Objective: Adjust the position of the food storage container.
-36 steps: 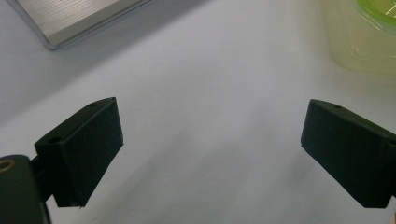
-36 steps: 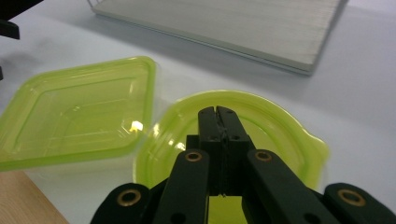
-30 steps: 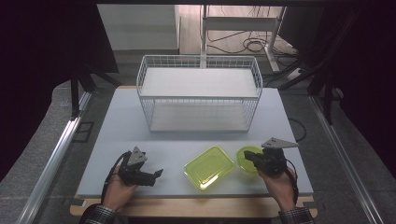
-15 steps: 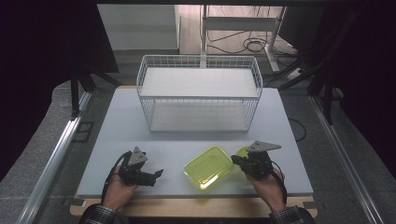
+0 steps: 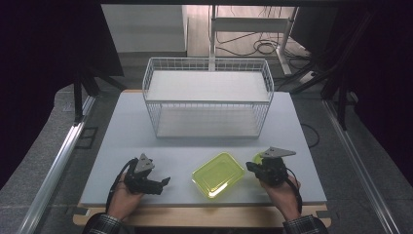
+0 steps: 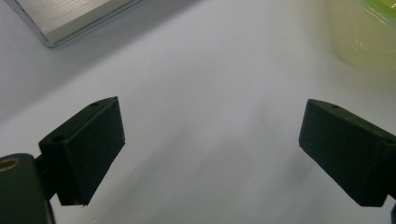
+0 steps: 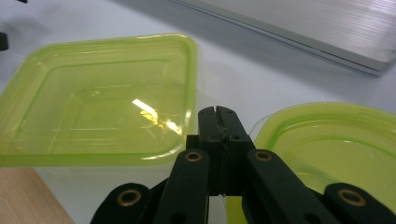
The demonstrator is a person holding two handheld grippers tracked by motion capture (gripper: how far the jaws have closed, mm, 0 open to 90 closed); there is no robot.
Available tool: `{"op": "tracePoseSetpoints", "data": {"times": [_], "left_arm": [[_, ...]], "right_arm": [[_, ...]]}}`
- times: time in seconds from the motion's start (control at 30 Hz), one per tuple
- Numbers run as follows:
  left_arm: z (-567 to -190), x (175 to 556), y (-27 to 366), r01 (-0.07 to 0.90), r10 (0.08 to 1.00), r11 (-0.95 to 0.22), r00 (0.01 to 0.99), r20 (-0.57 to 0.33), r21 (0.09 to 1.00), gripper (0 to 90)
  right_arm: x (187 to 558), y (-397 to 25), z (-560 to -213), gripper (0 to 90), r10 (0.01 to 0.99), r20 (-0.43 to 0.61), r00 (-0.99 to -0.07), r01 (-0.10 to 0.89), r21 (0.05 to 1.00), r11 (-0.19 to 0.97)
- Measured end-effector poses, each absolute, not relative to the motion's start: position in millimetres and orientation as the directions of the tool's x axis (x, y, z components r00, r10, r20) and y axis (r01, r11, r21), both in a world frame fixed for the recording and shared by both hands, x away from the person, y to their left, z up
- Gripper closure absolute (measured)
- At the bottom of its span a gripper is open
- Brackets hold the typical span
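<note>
My left hand (image 5: 124, 197) rests low at the near edge of the bench (image 5: 117, 131), wrist on the wood lip, holding the left gripper (image 5: 163, 183) nearly flat with its fingers (image 6: 88, 144) pointing sideways toward the container; those fingers stand wide apart with nothing between them, bare pale bench showing in the gap; my right hand (image 5: 282, 192) comes in from the near edge too, the right gripper (image 5: 249, 166) aimed across toward my left, its grey plate on top; its fingers (image 7: 219, 123) are pressed together, tip to tip, and I see nothing caught between them.

The container (image 5: 218, 174) lies on the bench between my two sets of fingers, just past the tips of the right pair and a little way beyond the left pair; it is a shallow, square-cornered tub of clear yellow-green plastic, glossy, with a raised rim and stepped floor, sitting open side up and turned at a slant; the lid (image 7: 336, 144) of the same green plastic lies flat just beside and under my right fingers, rounded at the rim.

Farther out from both pairs stands a white wire basket (image 5: 207, 100), a fine grid of thin rods, with smooth pale boards inside it.
</note>
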State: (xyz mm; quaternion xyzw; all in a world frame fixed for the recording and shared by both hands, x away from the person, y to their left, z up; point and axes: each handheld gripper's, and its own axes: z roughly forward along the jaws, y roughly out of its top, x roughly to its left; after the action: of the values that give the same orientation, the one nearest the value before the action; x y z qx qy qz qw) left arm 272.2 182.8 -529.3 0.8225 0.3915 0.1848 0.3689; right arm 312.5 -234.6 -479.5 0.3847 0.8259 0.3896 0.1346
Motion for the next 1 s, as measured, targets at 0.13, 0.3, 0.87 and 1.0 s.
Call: {"op": "tracePoseSetpoints", "data": {"times": [0.13, 0.3, 0.87, 1.0], "left_arm": [[-530, 272, 182, 0.512, 0.783, -0.421, 0.622, 0.015, 0.749, 6.9], [-530, 272, 182, 0.513, 0.780, -0.430, 0.626, 0.018, 0.743, 7.0], [-530, 272, 180, 0.520, 0.781, -0.423, 0.625, 0.007, 0.742, 7.3], [-530, 272, 179, 0.522, 0.777, -0.424, 0.630, 0.001, 0.740, 7.3]], "right_arm": [[315, -246, -479, 89.1, 0.759, 0.075, -0.647, 0.541, 0.747, 0.387], [317, -261, -479, 89.0, 0.779, 0.070, -0.623, 0.552, 0.745, 0.375], [325, -300, -478, 89.1, 0.836, 0.081, -0.542, 0.581, 0.755, 0.303], [328, -307, -479, 89.1, 0.853, 0.085, -0.516, 0.591, 0.756, 0.282]]}}
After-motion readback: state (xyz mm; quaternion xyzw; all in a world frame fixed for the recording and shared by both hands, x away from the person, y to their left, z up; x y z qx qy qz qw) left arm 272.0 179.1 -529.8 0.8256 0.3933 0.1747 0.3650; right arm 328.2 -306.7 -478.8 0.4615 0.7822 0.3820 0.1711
